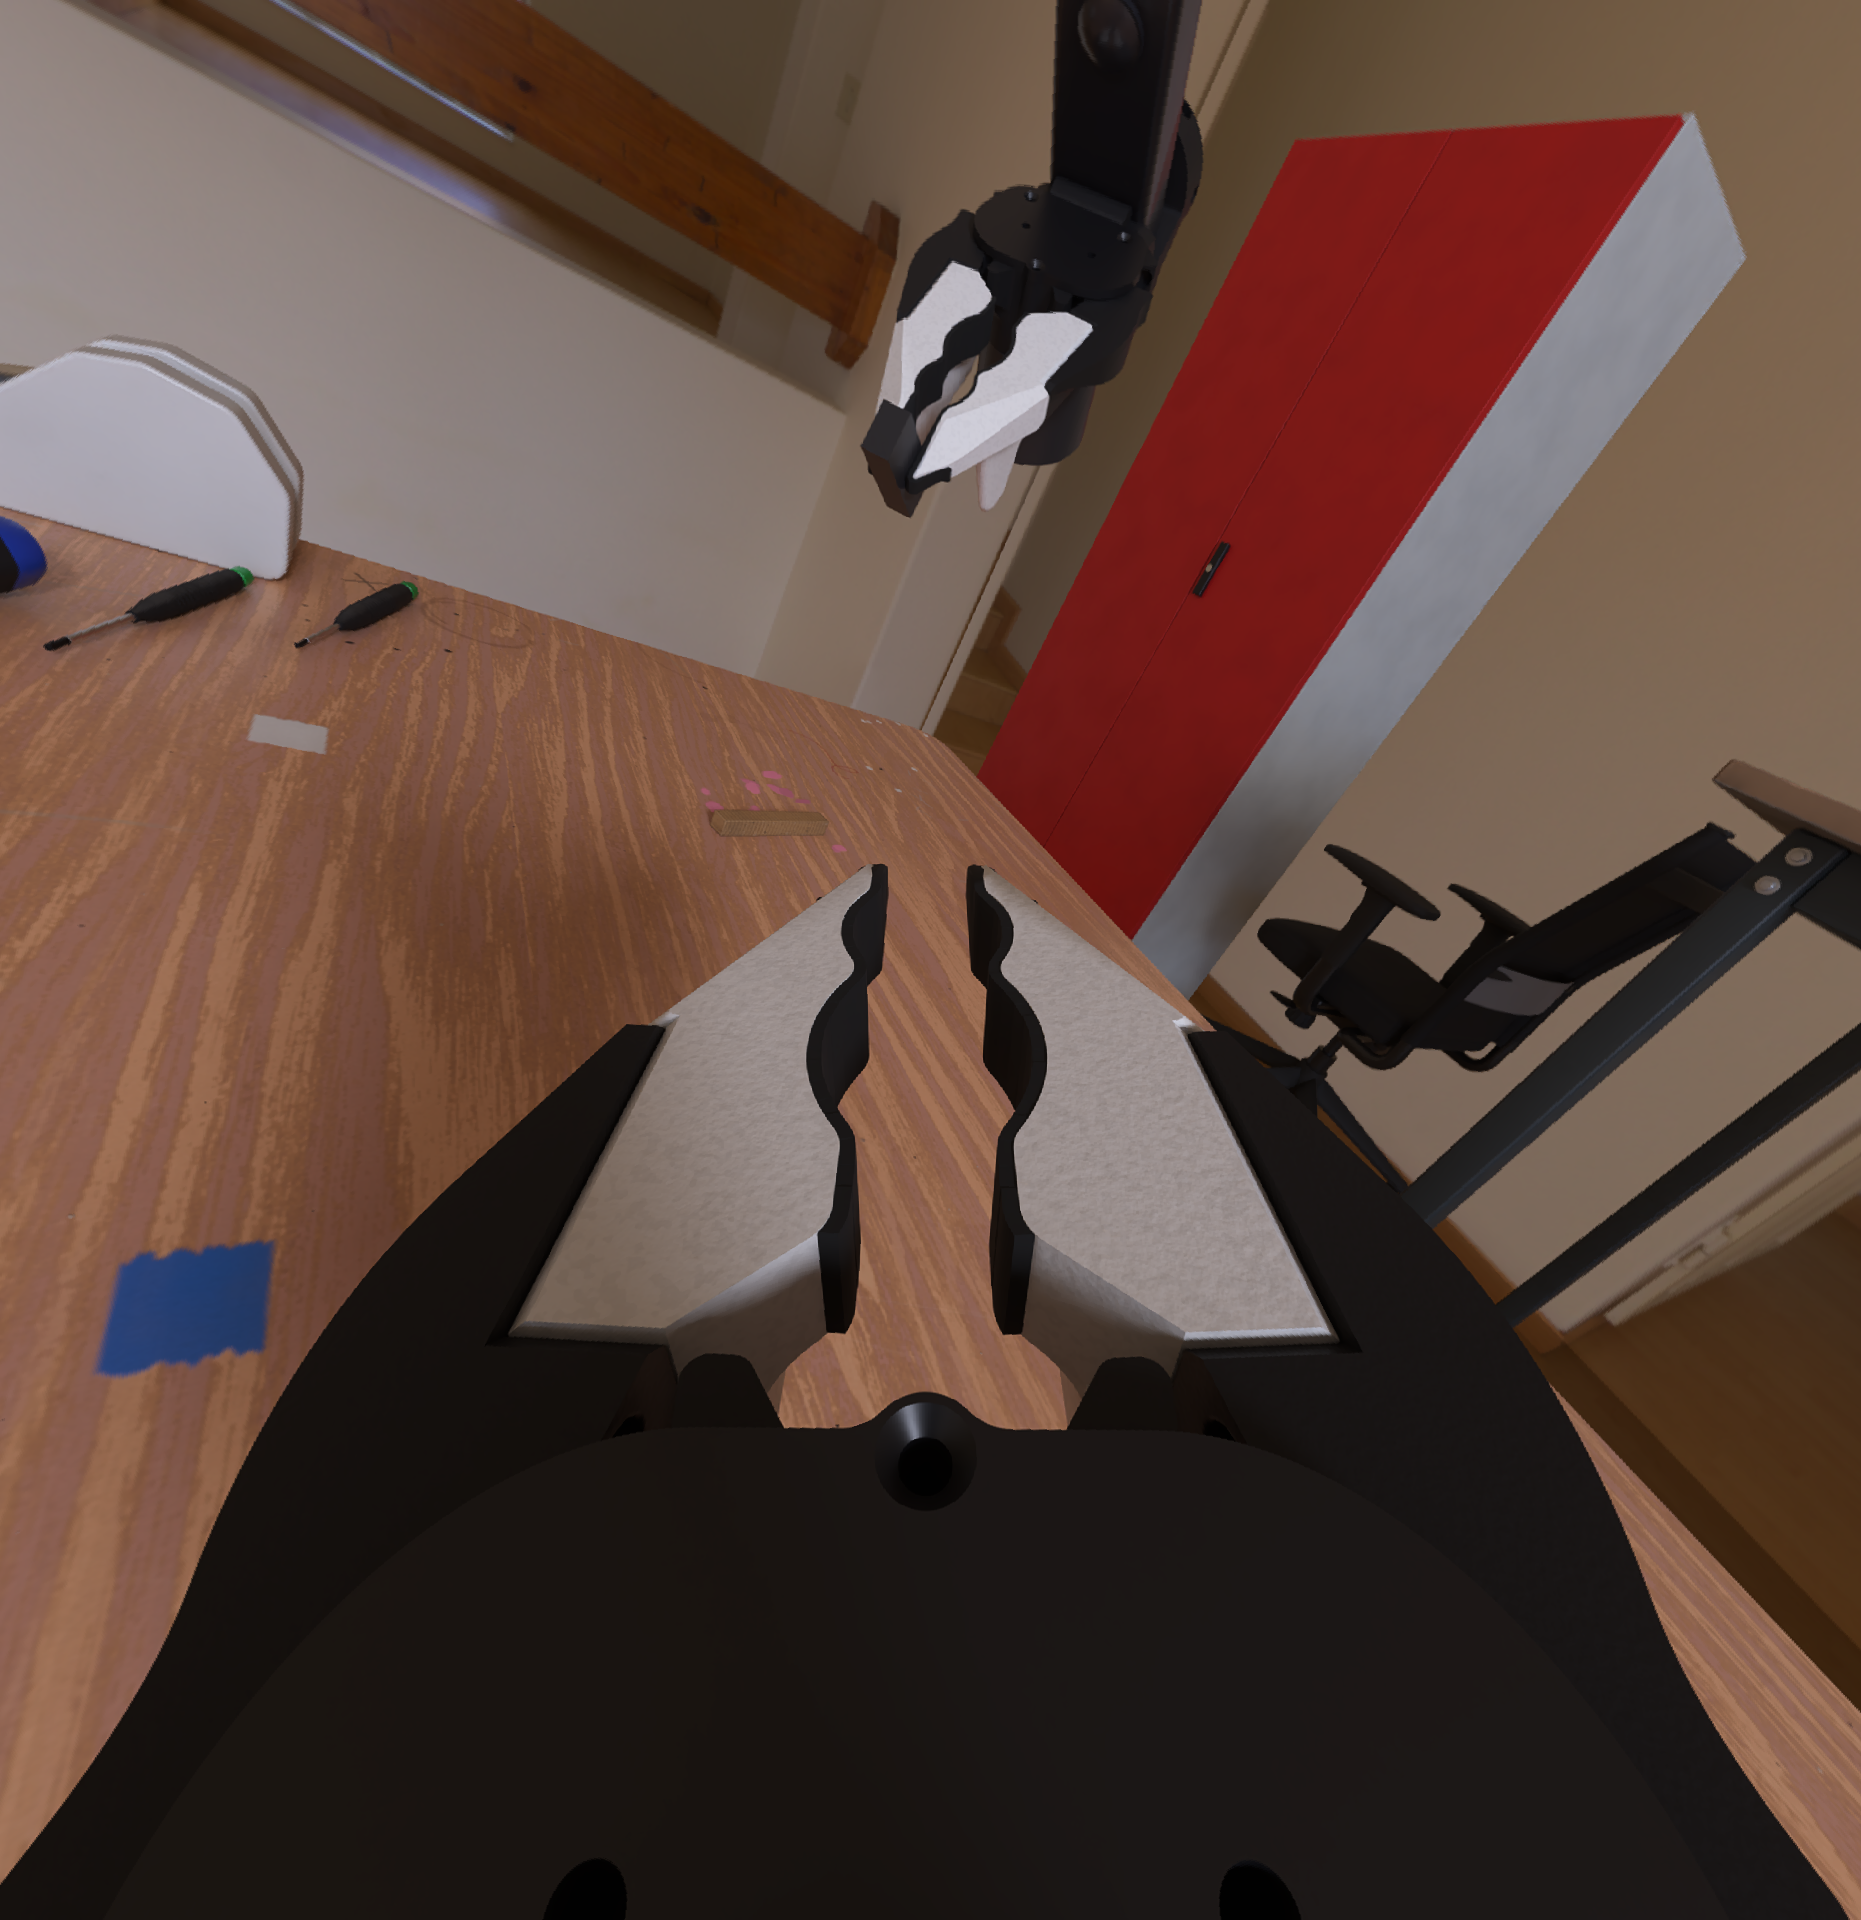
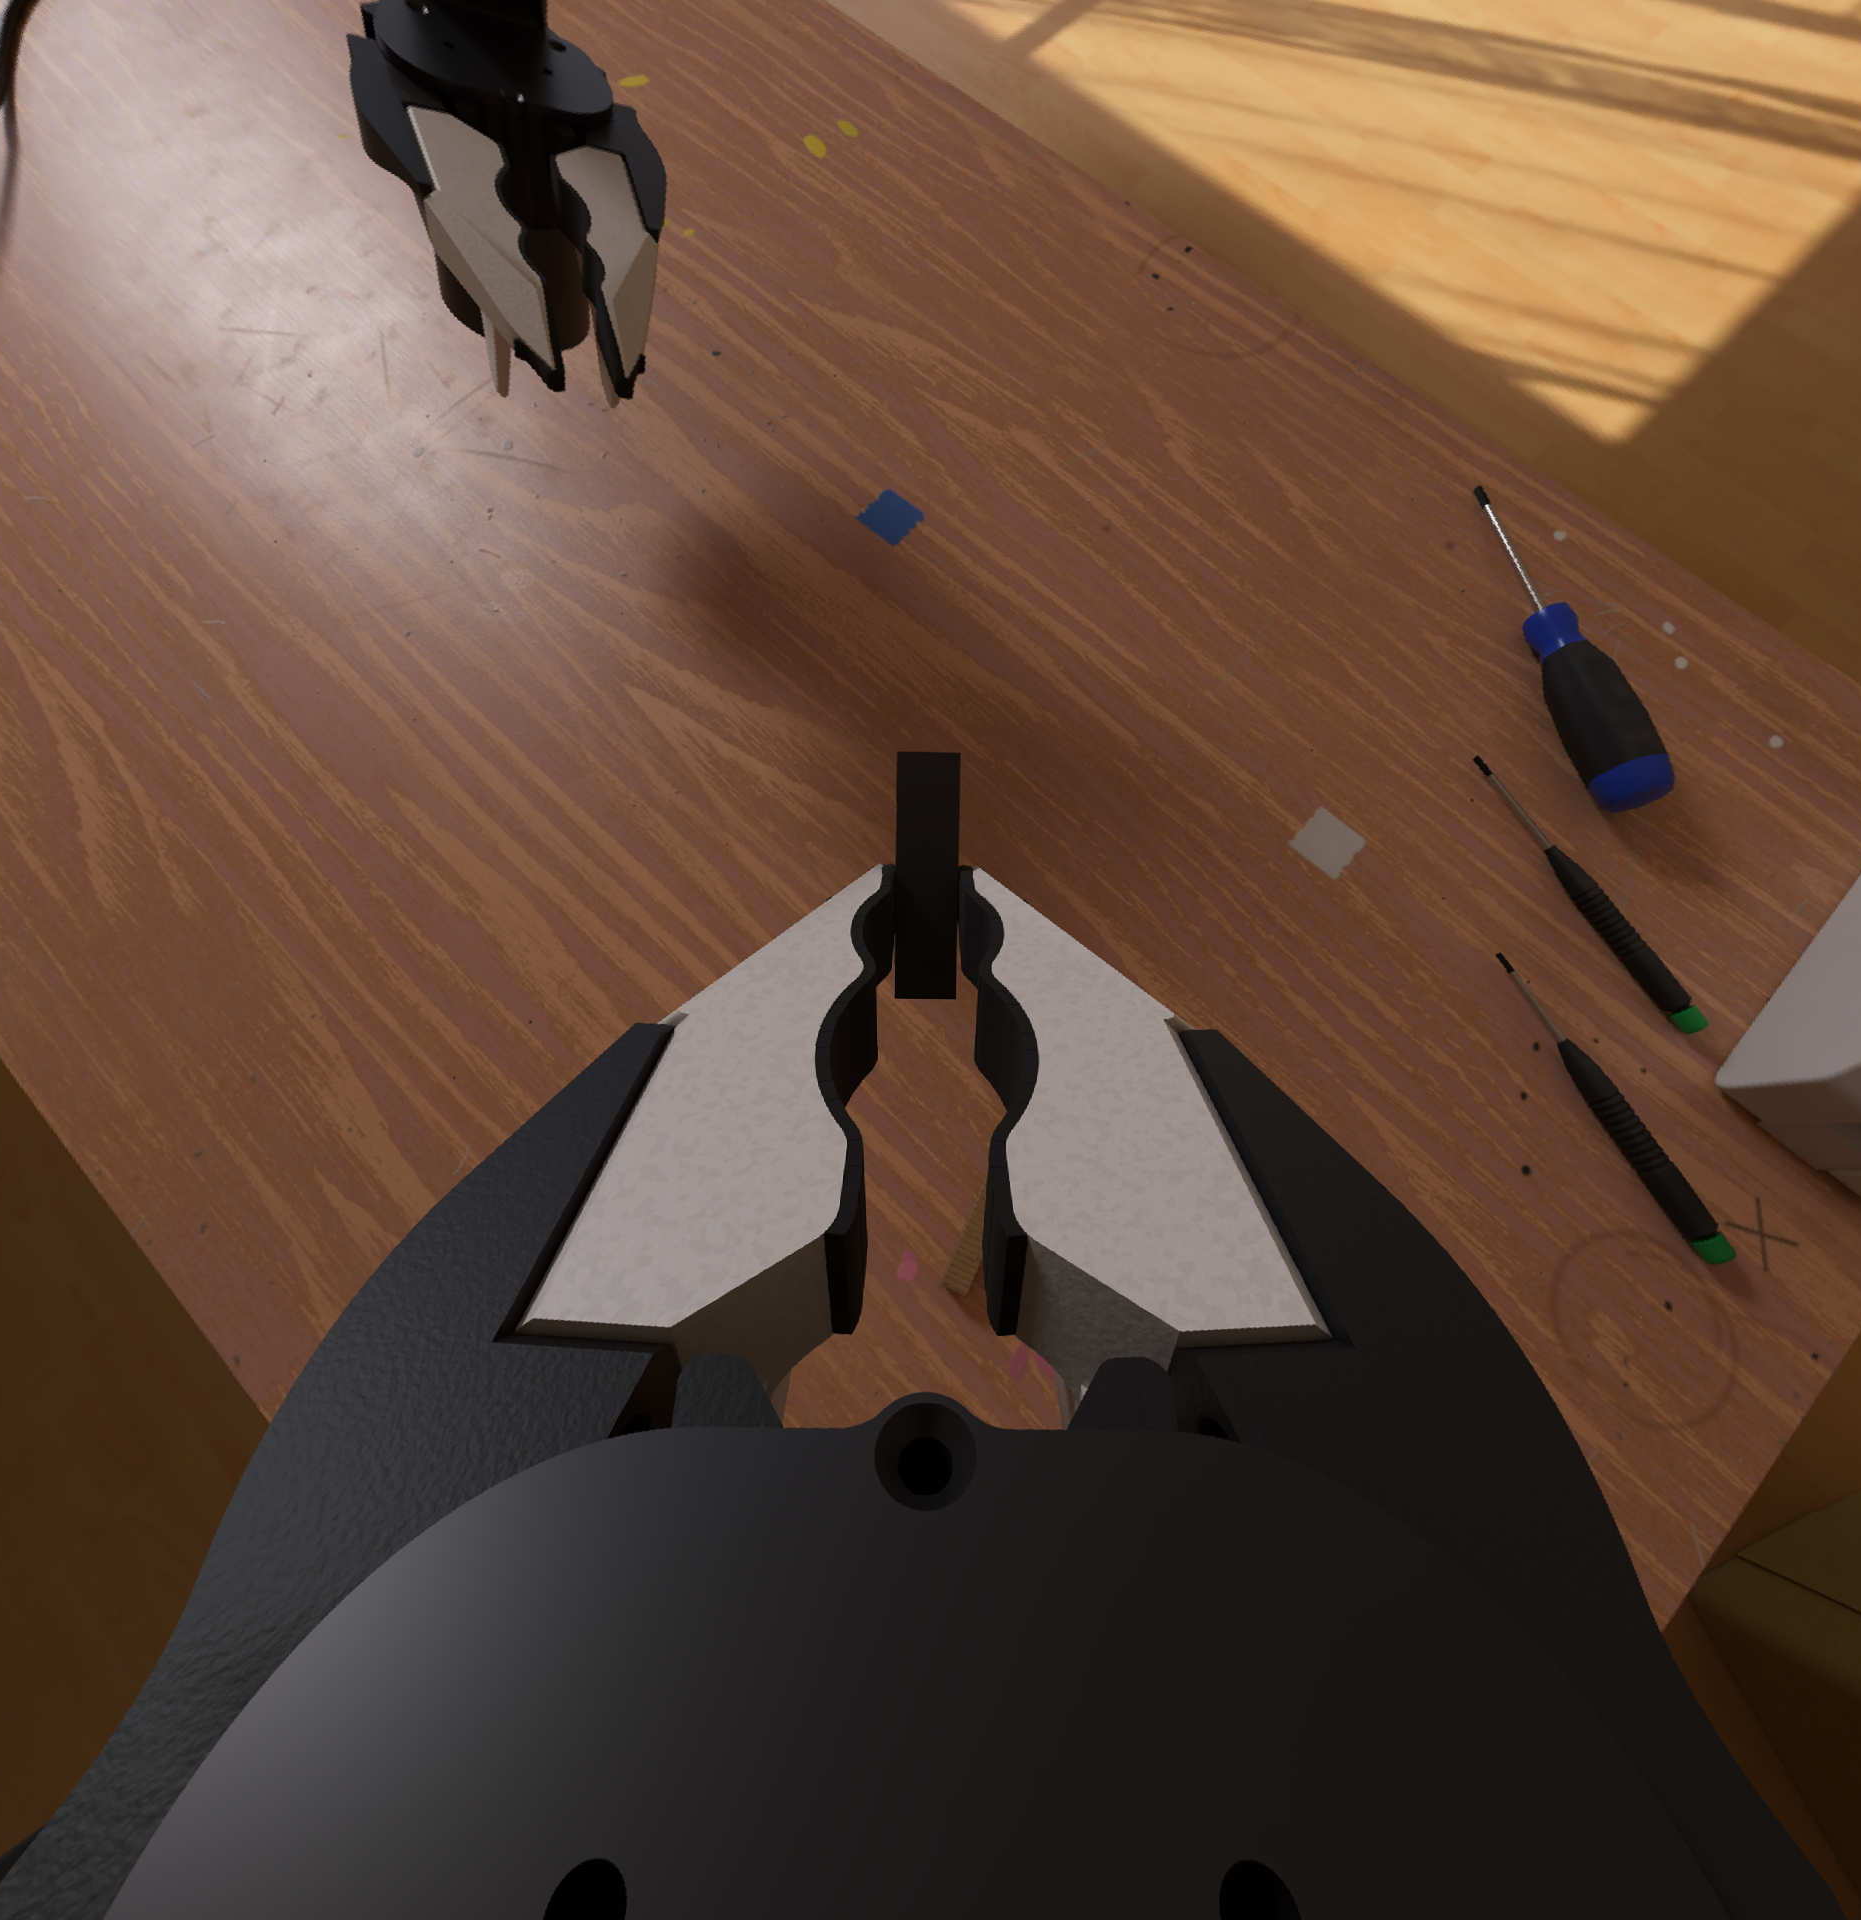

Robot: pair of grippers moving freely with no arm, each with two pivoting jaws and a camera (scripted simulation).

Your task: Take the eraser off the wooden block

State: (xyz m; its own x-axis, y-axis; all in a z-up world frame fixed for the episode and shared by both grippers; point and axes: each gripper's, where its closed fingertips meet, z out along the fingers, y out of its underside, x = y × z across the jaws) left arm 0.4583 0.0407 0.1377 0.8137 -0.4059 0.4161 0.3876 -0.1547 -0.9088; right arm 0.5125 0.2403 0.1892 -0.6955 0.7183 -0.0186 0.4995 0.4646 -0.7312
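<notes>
The right tool (image 2: 924, 883) grips the black eraser (image 2: 926, 831) between its tips, long axis pointing straight ahead, high above the surface (image 2: 490, 727). The wooden block (image 1: 768, 823) lies below and behind those tips. The left tool (image 1: 926, 883), slightly parted and empty, faces the block just ahead.

Table (image 2: 490, 727) wood-grained. Blue tape patch (image 2: 891, 516) near table middle. Grey patch (image 2: 1326, 842) toward right edge. Blue-handled screwdriver (image 2: 1596, 707) plus two thin green-capped screwdrivers (image 2: 1591, 904) (image 2: 1632, 1122) beyond grey patch. Red cabinet (image 1: 1269, 540), office chair (image 1: 1404, 966) off table's far end.
</notes>
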